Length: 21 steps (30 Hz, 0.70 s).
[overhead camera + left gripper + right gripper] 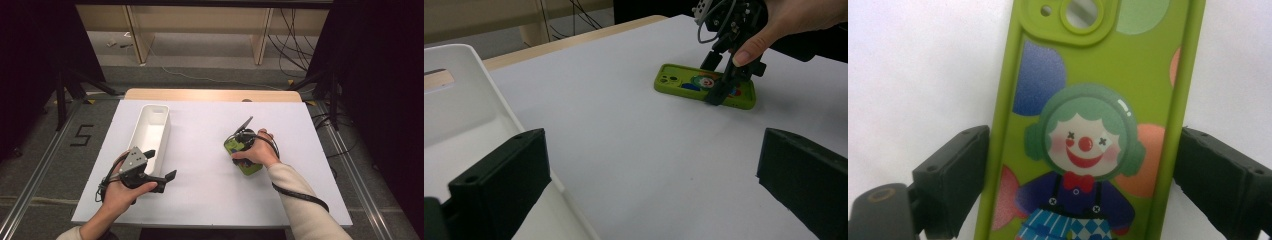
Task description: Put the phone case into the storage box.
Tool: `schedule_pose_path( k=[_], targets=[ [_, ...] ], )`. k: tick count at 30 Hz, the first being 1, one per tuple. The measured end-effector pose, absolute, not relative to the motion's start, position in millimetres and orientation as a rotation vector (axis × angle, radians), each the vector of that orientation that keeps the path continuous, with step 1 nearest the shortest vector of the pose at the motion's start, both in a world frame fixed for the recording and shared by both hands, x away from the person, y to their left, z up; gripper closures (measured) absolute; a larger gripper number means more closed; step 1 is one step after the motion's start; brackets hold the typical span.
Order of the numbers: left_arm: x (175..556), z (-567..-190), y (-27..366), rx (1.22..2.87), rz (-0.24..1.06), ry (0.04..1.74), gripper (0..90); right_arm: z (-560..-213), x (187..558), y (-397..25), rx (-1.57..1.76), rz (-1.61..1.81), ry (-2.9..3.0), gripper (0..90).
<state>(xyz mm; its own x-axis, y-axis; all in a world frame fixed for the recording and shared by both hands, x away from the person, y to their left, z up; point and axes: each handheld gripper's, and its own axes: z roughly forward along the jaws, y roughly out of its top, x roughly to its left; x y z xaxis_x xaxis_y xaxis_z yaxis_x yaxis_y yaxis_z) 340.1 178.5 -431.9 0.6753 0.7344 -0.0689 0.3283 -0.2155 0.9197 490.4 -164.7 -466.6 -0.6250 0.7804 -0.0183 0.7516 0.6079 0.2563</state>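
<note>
A green phone case (248, 167) with a clown picture lies flat on the white table, right of centre. My right gripper (243, 147) points down over it. In the right gripper view its two black jaws press against the case's (1088, 75) long edges, so this gripper (1083, 165) is shut on the case. The left gripper view shows the case (684, 82) resting on the table with the right gripper (724, 87) on it. My left gripper (160, 164) hovers open at the near end of a white bin (150, 125), nothing between its jaws (649, 170).
The long white bin (469, 100) stands lengthwise on the left half of the table and looks empty. White table surface (200, 150) stretches between bin and case. A wooden strip (210, 95) runs along the far edge; cables lie on the floor beyond.
</note>
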Motion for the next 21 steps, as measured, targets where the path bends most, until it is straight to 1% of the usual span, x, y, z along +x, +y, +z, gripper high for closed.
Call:
schedule_pose_path(
  k=[11, 12, 21],
  targets=[
    [340.1, -431.8, 178.5, 1.811, 0.470, 0.845, 0.0, -466.6, 489.8, -164.3, 1.307, 0.343, 2.683, 13.2],
    [340.1, -431.9, 178.5, 1.811, 0.471, 0.845, 0.0, -465.9, 489.7, -164.4, 1.310, 0.348, 2.681, 15.4],
    [340.1, -431.9, 178.5, 1.811, 0.471, 0.846, 0.0, -465.6, 489.6, -164.7, 1.316, 0.350, 2.675, 16.1]
  ],
)
